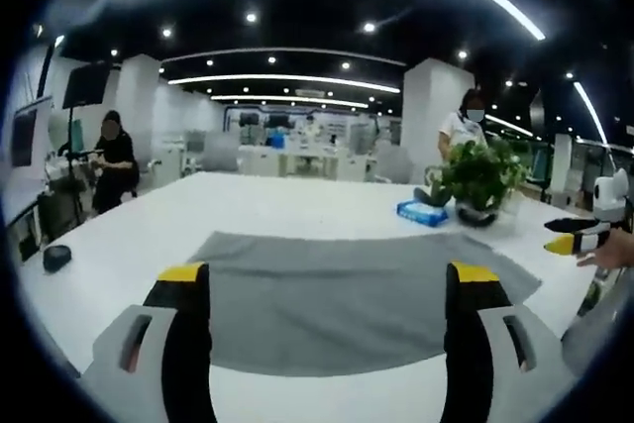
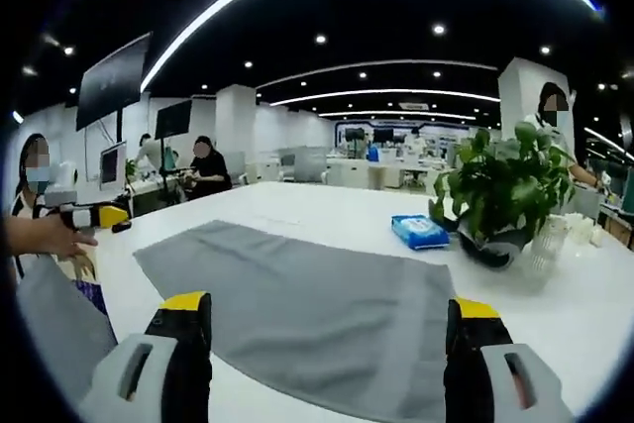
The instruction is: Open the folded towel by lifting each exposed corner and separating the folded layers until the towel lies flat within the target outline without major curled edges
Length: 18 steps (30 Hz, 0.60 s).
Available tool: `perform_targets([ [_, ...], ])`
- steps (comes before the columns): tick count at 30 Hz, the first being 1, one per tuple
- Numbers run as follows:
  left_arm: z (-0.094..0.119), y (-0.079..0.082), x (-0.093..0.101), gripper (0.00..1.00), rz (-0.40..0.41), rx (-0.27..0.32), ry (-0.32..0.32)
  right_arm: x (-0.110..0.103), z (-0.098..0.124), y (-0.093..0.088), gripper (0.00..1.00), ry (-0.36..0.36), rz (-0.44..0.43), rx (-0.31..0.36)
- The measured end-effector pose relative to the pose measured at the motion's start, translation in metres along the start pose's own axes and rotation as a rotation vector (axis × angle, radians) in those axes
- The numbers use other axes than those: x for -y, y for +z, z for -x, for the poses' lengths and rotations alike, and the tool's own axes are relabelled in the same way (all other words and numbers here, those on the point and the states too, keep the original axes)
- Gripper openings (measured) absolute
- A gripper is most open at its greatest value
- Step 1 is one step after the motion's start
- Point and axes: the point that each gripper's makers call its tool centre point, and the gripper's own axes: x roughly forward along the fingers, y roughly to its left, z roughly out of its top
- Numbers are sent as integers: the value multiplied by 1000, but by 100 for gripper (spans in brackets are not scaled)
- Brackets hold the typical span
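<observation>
In the left gripper view, the left gripper (image 1: 328, 289) is seen with its two yellow-tipped jaws spread wide, nothing being held between them. A grey towel (image 1: 362, 294) is laid flat on the white table (image 1: 267, 207) just ahead of the jaws, its near edge reaching between them. No target outline can be made out on the tabletop. A blue packet (image 1: 423, 212) and a potted plant (image 1: 481, 177) are placed beyond the towel's far right corner. A small dark object (image 1: 56, 257) is seen near the table's left edge. At the right edge of the view, the right gripper (image 1: 573, 235) is held by a hand (image 1: 610, 250) above the table, apart from the towel; whether its jaws are open cannot be told from here.

In the right gripper view, the right gripper (image 2: 328, 309) is shown with its jaws set wide apart and empty. The towel (image 2: 307, 309) is spread on the table (image 2: 327, 207) in front of them, running between the jaws. The blue packet (image 2: 419, 232) is found past the towel, just beside the potted plant (image 2: 503, 190), and a clear glass vessel (image 2: 542, 248) stands to the plant's right. At the left, the left gripper (image 2: 99, 216) is held by a hand (image 2: 45, 237), clear of the towel.
</observation>
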Motion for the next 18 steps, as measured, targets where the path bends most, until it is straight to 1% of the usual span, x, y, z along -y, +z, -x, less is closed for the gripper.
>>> perform_targets([
  [2,4,0,2,99,-10,-2,1,-1,0,-1,100,5,0,-4],
  [6,4,-3,4,99,-3,-14,-6,-1,0,-3,99,10,-9,-12],
  [10,4,-3,8,99,-21,-21,-12,0,1,-3,98,8,-15,-17],
  [13,4,-3,8,99,-22,-20,-15,6,8,1,97,-13,-3,-2],
  [16,5,-1,9,97,-11,-13,-18,9,16,5,97,-19,-16,0],
  [18,6,1,10,95,-8,-8,-21,7,29,7,97,-24,-8,9],
])
